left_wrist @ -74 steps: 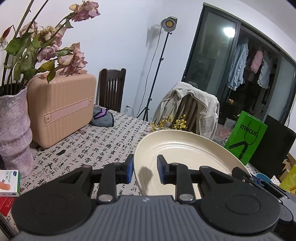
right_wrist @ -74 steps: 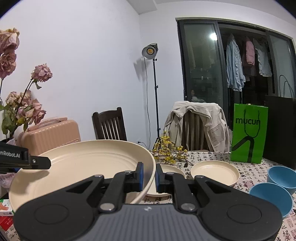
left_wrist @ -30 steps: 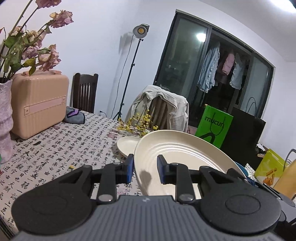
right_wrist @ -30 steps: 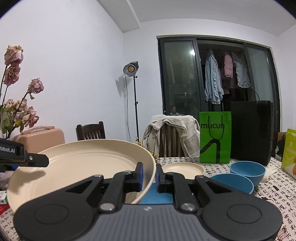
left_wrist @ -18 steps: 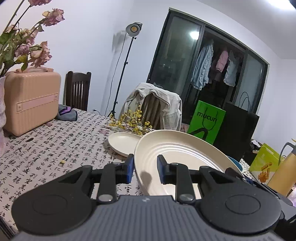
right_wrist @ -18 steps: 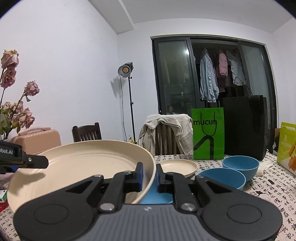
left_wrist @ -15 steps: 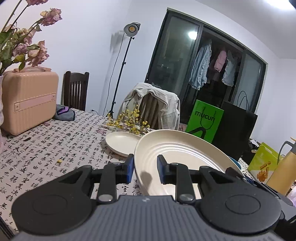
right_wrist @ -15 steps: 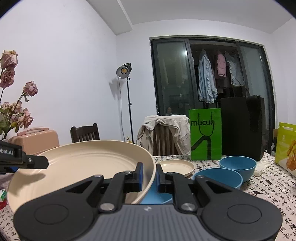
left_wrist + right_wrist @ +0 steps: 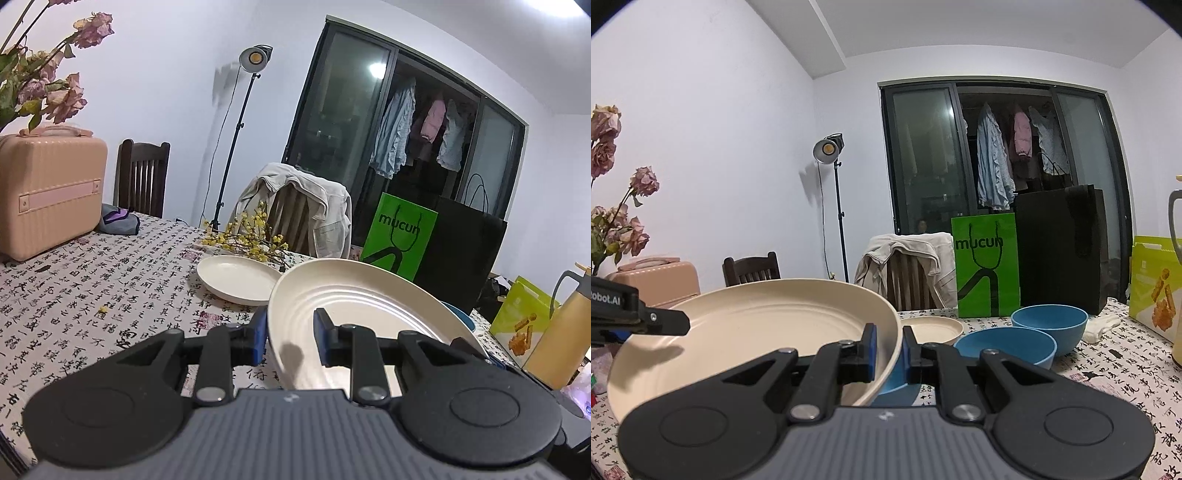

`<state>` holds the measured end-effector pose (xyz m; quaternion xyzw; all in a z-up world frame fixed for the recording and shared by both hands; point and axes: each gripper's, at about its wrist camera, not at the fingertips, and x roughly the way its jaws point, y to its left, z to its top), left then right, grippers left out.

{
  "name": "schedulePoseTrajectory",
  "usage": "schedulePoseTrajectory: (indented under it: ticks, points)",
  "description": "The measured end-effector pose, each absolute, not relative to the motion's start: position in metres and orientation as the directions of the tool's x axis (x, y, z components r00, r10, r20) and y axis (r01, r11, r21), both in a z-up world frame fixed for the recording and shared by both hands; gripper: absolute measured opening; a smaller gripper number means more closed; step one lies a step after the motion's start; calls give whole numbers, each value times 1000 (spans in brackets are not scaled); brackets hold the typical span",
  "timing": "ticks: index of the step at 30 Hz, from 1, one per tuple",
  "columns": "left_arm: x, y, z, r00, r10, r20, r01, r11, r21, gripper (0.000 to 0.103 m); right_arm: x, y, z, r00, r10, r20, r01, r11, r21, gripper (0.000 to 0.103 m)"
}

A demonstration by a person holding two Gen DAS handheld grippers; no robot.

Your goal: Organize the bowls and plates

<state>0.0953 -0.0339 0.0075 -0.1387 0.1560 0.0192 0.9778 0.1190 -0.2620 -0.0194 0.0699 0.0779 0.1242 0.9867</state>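
Left tool (image 9: 289, 336) clamped on the near left rim of the large cream plate (image 9: 362, 310), blue pads either side of the edge; right tool (image 9: 888, 345) narrow and pinched on the opposite rim of the same plate (image 9: 757, 325). Plate round, pale cream, matte, with a raised lip and concentric ridges stepping down to a flat centre. Carried between both tools, held clear above the tabletop (image 9: 92, 280), tilted a little, with the left tool's black arm reaching in over its far-left edge in the right wrist view.

Further left on the patterned cloth, a pink case (image 9: 48, 195) beside dried roses (image 9: 48, 92). Toward the middle, a smaller cream plate (image 9: 236, 278) lying flat on the tabletop, just beyond the left tool and near yellow sprigs (image 9: 247, 240). In the right wrist view, that small plate (image 9: 934, 328) just past the big plate's right rim. Right of it, two blue bowls: the nearer bowl (image 9: 1008, 349) partly under the held plate's edge and close ahead of the right tool, the farther bowl (image 9: 1051, 321) touching or just beside it. Behind them, a green bag (image 9: 986, 266).
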Motion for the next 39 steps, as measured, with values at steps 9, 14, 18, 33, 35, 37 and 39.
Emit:
schedulePoseTrajectory:
  ticks: [9,14,18,33,35,37,39]
  points:
    - [89,-51,-6,955,-10,-297,-70,964,-257,26,111,-276,-32,963,239,-125,-218,962,162,13]
    - [85,-60,-11,958,-15,-286,-58,968,-244,26,109,-285,-37,965,235,-120,-214,963,166,13]
    - [83,-67,-15,957,-27,-290,-44,971,-236,26,108,-294,-41,965,233,-120,-210,961,179,13]
    - [85,-83,-36,942,-27,-334,-51,974,-223,26,104,-313,-59,960,247,-132,-217,954,207,13]
    - [86,-86,-39,939,-21,-343,-54,977,-207,26,104,-314,-63,959,250,-133,-219,952,214,13]
    - [87,-88,-42,934,-20,-355,-55,978,-201,26,105,-315,-66,958,252,-135,-219,950,222,13]
    - [89,-91,-45,931,-19,-364,-55,980,-192,26,107,-317,-69,957,255,-140,-219,948,231,13]
